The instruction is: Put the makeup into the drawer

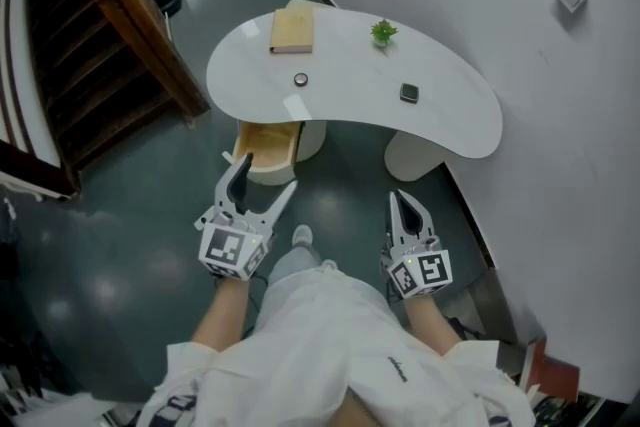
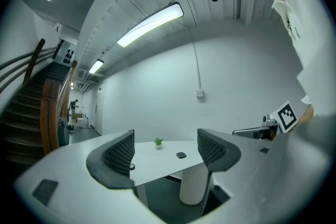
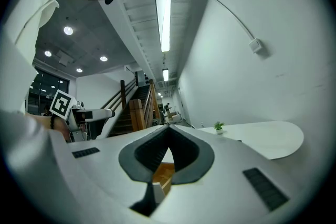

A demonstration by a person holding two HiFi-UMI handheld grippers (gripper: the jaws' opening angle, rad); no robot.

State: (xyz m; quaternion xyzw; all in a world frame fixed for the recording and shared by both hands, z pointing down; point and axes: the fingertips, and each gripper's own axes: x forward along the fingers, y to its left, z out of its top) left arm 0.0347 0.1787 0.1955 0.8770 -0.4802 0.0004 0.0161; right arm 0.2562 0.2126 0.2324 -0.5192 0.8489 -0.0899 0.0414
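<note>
The makeup lies on the white curved table (image 1: 450, 130): a small dark square compact (image 1: 409, 93) at the right and a small round case (image 1: 301, 79) near the middle. Under the table's left part a wooden drawer (image 1: 268, 146) stands pulled open. My left gripper (image 1: 266, 175) is open and empty, held in the air just in front of the drawer. My right gripper (image 1: 397, 199) is shut and empty, in front of the table's pedestal. In the left gripper view the compact (image 2: 181, 155) shows between the open fingers (image 2: 119, 155). In the right gripper view the drawer (image 3: 163, 172) shows below the closed gripper (image 3: 168, 134).
A tan box or book (image 1: 291, 27) and a small potted plant (image 1: 383, 32) sit on the table's far side. A white wall (image 1: 560, 165) runs along the right. A wooden staircase (image 1: 110, 45) rises at the left. The floor is dark grey.
</note>
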